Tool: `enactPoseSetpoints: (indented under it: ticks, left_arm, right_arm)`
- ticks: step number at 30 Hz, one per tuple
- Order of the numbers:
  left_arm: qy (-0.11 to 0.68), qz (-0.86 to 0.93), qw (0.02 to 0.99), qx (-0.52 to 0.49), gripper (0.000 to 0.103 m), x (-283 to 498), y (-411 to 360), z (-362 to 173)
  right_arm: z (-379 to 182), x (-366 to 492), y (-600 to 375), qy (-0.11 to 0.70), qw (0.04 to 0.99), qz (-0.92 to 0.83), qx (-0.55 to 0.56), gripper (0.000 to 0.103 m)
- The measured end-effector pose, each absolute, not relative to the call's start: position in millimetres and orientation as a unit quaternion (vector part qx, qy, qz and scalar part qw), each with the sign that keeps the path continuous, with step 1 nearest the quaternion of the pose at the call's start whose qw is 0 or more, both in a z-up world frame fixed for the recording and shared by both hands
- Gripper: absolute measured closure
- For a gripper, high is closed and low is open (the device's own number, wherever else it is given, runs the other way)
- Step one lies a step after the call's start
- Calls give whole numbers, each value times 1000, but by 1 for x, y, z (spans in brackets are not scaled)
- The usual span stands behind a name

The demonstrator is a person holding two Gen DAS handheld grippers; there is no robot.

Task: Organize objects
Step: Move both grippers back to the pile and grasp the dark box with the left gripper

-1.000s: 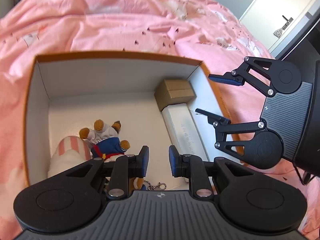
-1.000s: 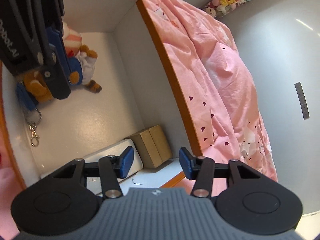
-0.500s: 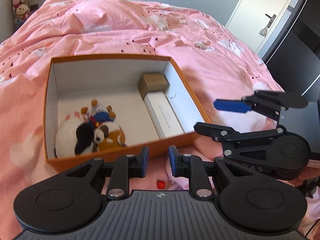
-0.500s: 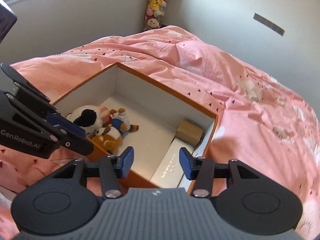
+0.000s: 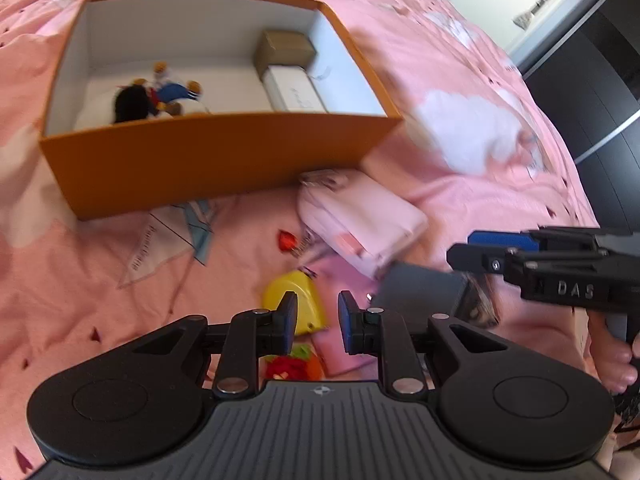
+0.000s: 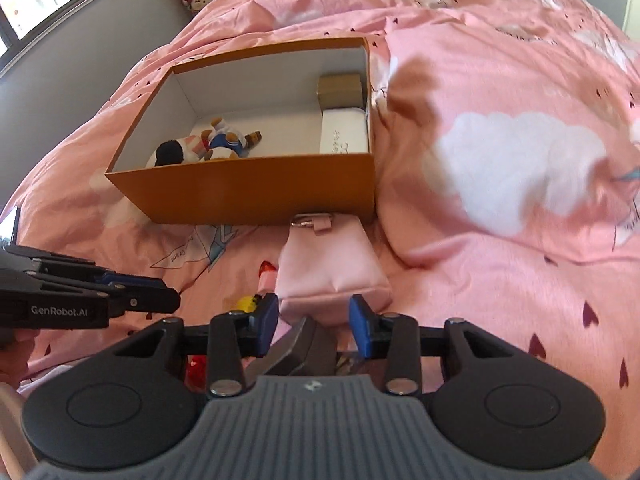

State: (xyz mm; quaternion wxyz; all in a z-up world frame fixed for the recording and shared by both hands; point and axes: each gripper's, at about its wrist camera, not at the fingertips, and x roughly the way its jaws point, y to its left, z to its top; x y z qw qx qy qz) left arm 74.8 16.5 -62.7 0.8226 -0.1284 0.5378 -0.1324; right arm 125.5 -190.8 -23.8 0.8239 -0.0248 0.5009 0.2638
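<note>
Orange box [image 6: 256, 188] upper centre, holding plush toys [image 6: 208, 146] and white case [image 6: 344, 130]. Pink pouch [image 6: 328, 264] below it. Left gripper [image 5: 318, 322] narrow, opening, empty. Right gripper [image 6: 314, 320] closing, empty, above grey block [image 6: 308, 350].

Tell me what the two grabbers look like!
Both grippers, left and right, are black, with round discs, silver screws, a ribbed grey base and blue pads on the fingers. White letters run along their sides. Bare fingers hold the right one; no sleeve shows.
</note>
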Motion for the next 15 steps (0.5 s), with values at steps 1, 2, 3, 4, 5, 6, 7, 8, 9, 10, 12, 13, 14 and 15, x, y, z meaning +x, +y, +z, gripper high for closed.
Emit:
enactPoseSetpoints:
  ticks: [1, 2, 3, 4, 5, 6, 7, 8, 9, 10, 12, 13, 14, 15]
  left_arm:
    - [536, -145, 823, -119, 74, 72, 10, -63]
    - [534, -158, 823, -108, 72, 70, 3, -62]
    - [533, -170, 823, -98, 70, 68, -3, -61]
    - [530, -182, 824, -87, 68, 65, -11, -59]
    - [527, -191, 824, -79, 67, 64, -16, -58]
    - [524, -201, 825, -69, 64, 62, -22, -56]
    - [520, -210, 826, -60, 60, 60, -27, -55]
    - [516, -219, 827, -52, 57, 59, -32, -54]
    - [513, -227, 826, -44, 52, 57, -37, -53]
    - [512, -234, 826, -34, 50, 56, -43, -52]
    - [510, -246, 824, -11, 49, 55, -54, -53]
    - [510, -252, 823, -1, 48, 55, -60, -55]
    - [510, -255, 821, 9, 47, 55, -65, -58]
    - [512, -254, 820, 18, 47, 56, -70, -61]
  right_arm:
    - [-25, 123, -195, 505, 824, 256, -20, 62]
    - [-25, 121, -200, 508, 825, 247, -17, 62]
    - [-26, 120, -204, 512, 825, 239, -14, 62]
    - [-26, 119, -209, 515, 825, 232, -11, 62]
    - [-28, 118, -212, 520, 824, 226, -7, 62]
    - [-28, 118, -216, 525, 822, 220, 1, 62]
    - [-30, 117, -220, 529, 821, 216, 9, 62]
    - [-31, 117, -224, 533, 819, 213, 19, 63]
    - [-32, 116, -228, 534, 818, 212, 27, 64]
    - [-33, 115, -230, 535, 817, 212, 35, 65]
    - [-35, 114, -235, 538, 815, 212, 47, 65]
    - [-36, 114, -236, 539, 814, 212, 52, 65]
    - [-36, 114, -237, 540, 813, 213, 55, 65]
    - [-36, 114, -237, 541, 811, 215, 58, 65]
